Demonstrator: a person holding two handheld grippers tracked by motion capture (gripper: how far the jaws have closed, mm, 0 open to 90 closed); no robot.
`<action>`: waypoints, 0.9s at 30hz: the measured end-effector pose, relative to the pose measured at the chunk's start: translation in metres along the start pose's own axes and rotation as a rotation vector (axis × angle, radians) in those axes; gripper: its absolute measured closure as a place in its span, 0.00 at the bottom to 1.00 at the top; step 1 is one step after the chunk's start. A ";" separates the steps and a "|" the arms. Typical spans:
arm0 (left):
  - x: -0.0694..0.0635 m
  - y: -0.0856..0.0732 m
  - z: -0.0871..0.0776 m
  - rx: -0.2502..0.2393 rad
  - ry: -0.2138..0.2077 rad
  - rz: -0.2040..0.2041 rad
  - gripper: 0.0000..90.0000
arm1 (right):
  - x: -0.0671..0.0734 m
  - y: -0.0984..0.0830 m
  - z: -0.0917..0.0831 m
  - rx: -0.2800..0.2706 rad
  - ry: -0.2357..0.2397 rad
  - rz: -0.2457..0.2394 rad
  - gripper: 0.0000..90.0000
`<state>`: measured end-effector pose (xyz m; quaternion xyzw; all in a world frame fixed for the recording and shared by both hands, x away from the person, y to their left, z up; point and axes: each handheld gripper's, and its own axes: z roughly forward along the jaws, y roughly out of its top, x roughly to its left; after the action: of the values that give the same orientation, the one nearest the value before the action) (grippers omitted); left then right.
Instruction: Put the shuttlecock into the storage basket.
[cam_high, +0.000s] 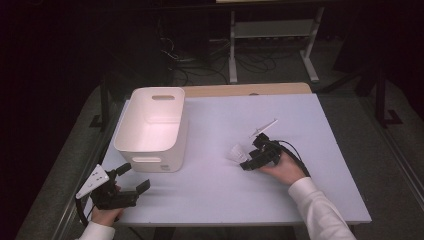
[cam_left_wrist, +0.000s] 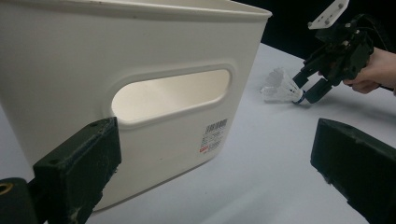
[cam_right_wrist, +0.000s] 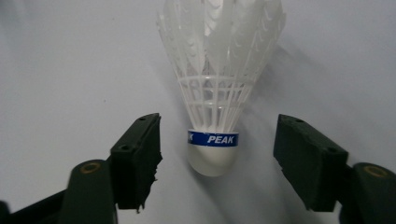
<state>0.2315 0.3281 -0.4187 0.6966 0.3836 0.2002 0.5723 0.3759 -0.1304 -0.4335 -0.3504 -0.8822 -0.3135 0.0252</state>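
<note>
Table (cam_high: 320, 150): flat, matte, pale lilac-grey top, mid-frame in the high view; a strip of light wood shows along its far edge. Room around it dark; at top centre of the high view a white metal stand (cam_high: 272, 30) with loose cables on the floor beneath it.

Bin (cam_high: 152, 125): white plastic, rectangular, rounded corners, smooth walls, oval handle slots cut in the end walls; stands left of centre on the table. Its inside looks bare. In the left gripper view a small white sticker (cam_left_wrist: 213, 136) with a barcode and red print sits at the lower right of the near wall; its text is too small to read.

Shuttlecock (cam_right_wrist: 219, 70): white plastic, lattice skirt flaring toward the top of the right gripper view, rounded white cap ringed by a blue band that reads "PEAK". It lies on the table right of centre in the high view, well apart from the bin.

Right tongs (cam_right_wrist: 217, 161): black, blocky pads with frayed foam at the edges; the jaws flank the cap on both sides with a gap at each, so nothing is gripped. A hand in a white sleeve holds them.

Left tongs (cam_left_wrist: 215, 172): black, released and spread wide, at the lower left of the high view, facing the bin's near wall.
</note>
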 end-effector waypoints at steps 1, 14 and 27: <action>0.000 0.000 0.000 0.000 0.000 0.000 0.02 | 0.000 0.000 0.001 0.001 -0.004 0.004 0.38; 0.000 0.000 0.001 0.002 0.001 0.003 0.02 | 0.000 0.001 -0.002 -0.002 0.000 0.002 0.70; 0.000 -0.001 0.001 0.002 -0.001 -0.011 0.02 | -0.001 0.003 -0.016 -0.063 0.021 0.041 0.71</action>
<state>0.2320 0.3271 -0.4196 0.6951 0.3874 0.1964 0.5728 0.3755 -0.1385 -0.4195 -0.3658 -0.8641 -0.3444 0.0298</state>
